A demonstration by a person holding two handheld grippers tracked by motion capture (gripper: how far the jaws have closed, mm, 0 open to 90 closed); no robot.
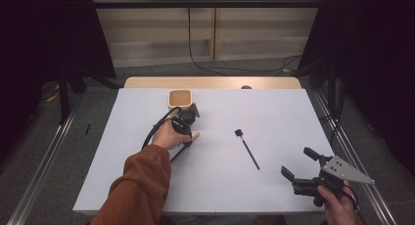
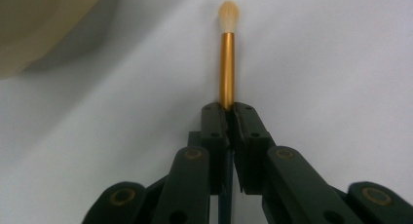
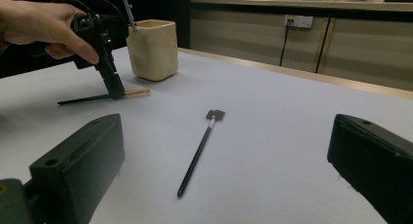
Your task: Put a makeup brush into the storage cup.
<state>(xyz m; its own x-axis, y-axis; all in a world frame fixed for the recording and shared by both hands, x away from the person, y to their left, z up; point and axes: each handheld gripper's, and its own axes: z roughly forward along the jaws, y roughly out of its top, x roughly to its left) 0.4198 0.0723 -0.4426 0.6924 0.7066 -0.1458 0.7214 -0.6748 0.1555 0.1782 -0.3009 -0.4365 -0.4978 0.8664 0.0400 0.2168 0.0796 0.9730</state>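
A slim brush (image 2: 227, 63) with a gold ferrule, pale bristles and a dark handle is clamped between the jaws of my left gripper (image 2: 231, 109). In the high view this gripper (image 1: 188, 136) points down at the table just in front of a cream cup (image 1: 180, 99). The brush (image 3: 136, 92) lies nearly level, close to the tabletop. A black flat-headed brush (image 1: 247, 148) lies loose mid-table. Near the front right corner, my right gripper (image 1: 299, 163) is open and holds nothing. Its jaws (image 3: 226, 136) face the black brush (image 3: 199, 151).
The cream cup (image 3: 153, 48) has a thin grey stick (image 3: 127, 9) standing in it. The white table (image 1: 274, 112) ends at a wooden strip at the back. Cables run over the floor behind, and metal rails flank both sides.
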